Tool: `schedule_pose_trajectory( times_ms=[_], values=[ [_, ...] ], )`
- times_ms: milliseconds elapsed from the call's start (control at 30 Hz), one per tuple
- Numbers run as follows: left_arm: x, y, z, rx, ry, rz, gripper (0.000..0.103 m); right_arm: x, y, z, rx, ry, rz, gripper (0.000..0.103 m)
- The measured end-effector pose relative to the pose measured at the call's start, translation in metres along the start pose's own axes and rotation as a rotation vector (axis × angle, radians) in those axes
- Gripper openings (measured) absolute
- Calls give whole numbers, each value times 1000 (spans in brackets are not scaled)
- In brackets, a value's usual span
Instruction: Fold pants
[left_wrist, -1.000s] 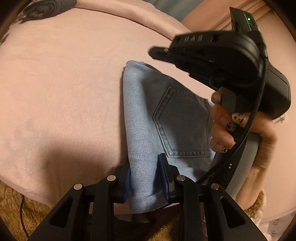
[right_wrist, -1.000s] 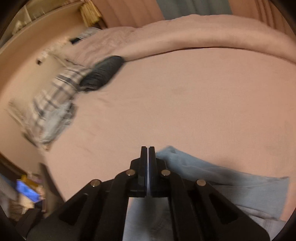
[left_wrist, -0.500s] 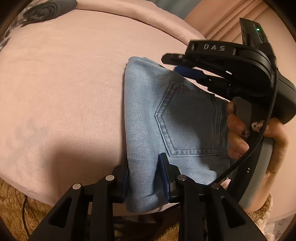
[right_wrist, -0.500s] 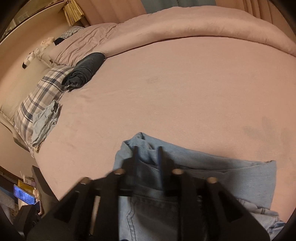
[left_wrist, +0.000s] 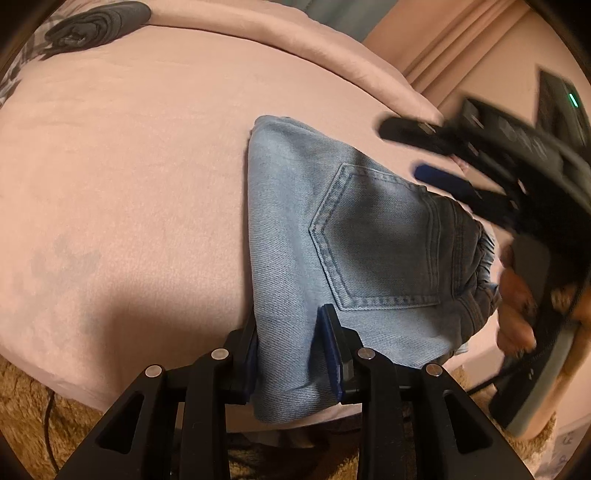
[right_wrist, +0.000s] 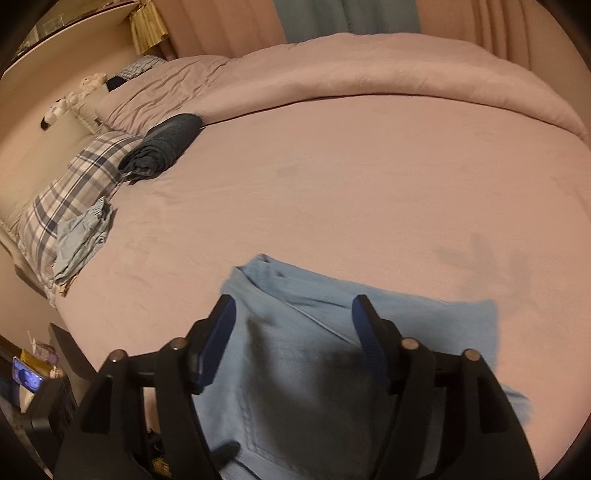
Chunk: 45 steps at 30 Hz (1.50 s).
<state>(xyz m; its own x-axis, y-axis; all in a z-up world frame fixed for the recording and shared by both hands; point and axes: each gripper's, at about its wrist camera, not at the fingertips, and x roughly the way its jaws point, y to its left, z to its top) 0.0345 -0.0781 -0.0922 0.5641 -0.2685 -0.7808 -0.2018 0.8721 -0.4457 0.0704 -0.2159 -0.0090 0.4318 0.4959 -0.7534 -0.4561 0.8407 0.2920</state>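
- No containers in frame; the folded jeans (left_wrist: 343, 243) are lying on the pink bedspread (left_wrist: 129, 184), right ahead of both grippers.
- Left gripper (left_wrist: 291, 354) is pinching the near edge of the denim bundle, blue pads pressing on either side of the fold.
- Long axis is running straight away from the left gripper; the back pocket (left_wrist: 373, 240) is facing up, waistband end bunching to its right.
- Right gripper (right_wrist: 295, 332) is spread wide, its jaws having just been opening; denim is showing below and between the fingers, pads not pressing on it.
- Denim: light-blue twill, stitched seams, roughly rectangular bundle. Bedspread: soft, matte, smooth.
- Far beyond the right gripper, to its left: a dark rolled garment (right_wrist: 162, 147) lying partly on a plaid pillow (right_wrist: 74, 192).
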Motion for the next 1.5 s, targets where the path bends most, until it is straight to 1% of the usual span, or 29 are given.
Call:
schedule_pose_trajectory(
  times_ms=[33, 133, 200, 267, 300, 333, 367, 433, 533, 567, 733, 867, 900, 967, 1000, 1067, 1100, 1200, 1233, 1267, 1367, 1467, 1500],
  values=[
    [-2, 0, -1, 8, -3, -1, 30, -5, -4, -3, 8, -4, -13, 72],
    [-7, 0, -3, 25, -13, -8, 30, -26, -19, -19, 51, -38, -36, 72],
    [-10, 0, -5, 39, -7, -7, 30, -44, -25, -34, 77, -80, -50, 72],
    [-14, 0, -6, 72, 4, 0, 30, -63, -28, -51, 75, -127, -68, 74],
    [-18, 0, -5, 81, 7, 1, 30, -68, -29, -57, 82, -134, -64, 76],
    [-22, 0, -4, 84, 12, 0, 30, -74, -32, -63, 100, -134, -68, 83],
    [-26, 2, -3, 82, 13, -2, 30, -78, -35, -69, 121, -136, -85, 86],
    [-36, 4, 0, 76, 0, -3, 30, -85, -42, -77, 144, -143, -147, 87],
    [-48, 7, 4, 81, -27, 12, 30, -86, -53, -81, 176, -123, -233, 87],
    [-51, 7, 5, 87, -32, 21, 30, -87, -57, -82, 195, -118, -248, 87],
    [-64, 7, 15, 91, -62, 34, 30, -79, -66, -81, 230, -92, -222, 87],
    [-64, 6, 20, 107, -59, 47, 30, -59, -67, -86, 235, -35, -220, 87],
    [-63, 5, 21, 114, -56, 51, 30, -52, -68, -87, 237, -22, -206, 85],
    [-63, 6, 25, 113, -54, 48, 30, -44, -69, -92, 258, -17, -156, 62],
    [-62, 6, 27, 110, -52, 44, 30, -43, -69, -94, 274, -23, -153, 59],
    [-62, 7, 33, 103, -49, 30, 30, -52, -62, -93, 244, -56, -174, 45],
    [-63, 7, 36, 99, -49, 23, 30, -60, -57, -92, 234, -82, -181, 42],
    [-61, 10, 48, 89, -53, -7, 30, -80, -53, -89, 253, -140, -145, 38],
    [-59, 12, 54, 82, -55, -16, 33, -85, -51, -88, 253, -149, -138, 38],
    [-55, 14, 59, 77, -54, -22, 38, -87, -49, -88, 245, -148, -138, 38],
    [-39, 17, 74, 59, -32, -9, 38, -81, -50, -92, 232, -121, -167, 39],
    [-21, 14, 86, 78, -16, -18, 38, -63, -64, -96, 265, -55, -188, 41],
    [-16, 12, 88, 85, -5, -16, 38, -59, -67, -98, 269, -49, -186, 42]
  ],
)
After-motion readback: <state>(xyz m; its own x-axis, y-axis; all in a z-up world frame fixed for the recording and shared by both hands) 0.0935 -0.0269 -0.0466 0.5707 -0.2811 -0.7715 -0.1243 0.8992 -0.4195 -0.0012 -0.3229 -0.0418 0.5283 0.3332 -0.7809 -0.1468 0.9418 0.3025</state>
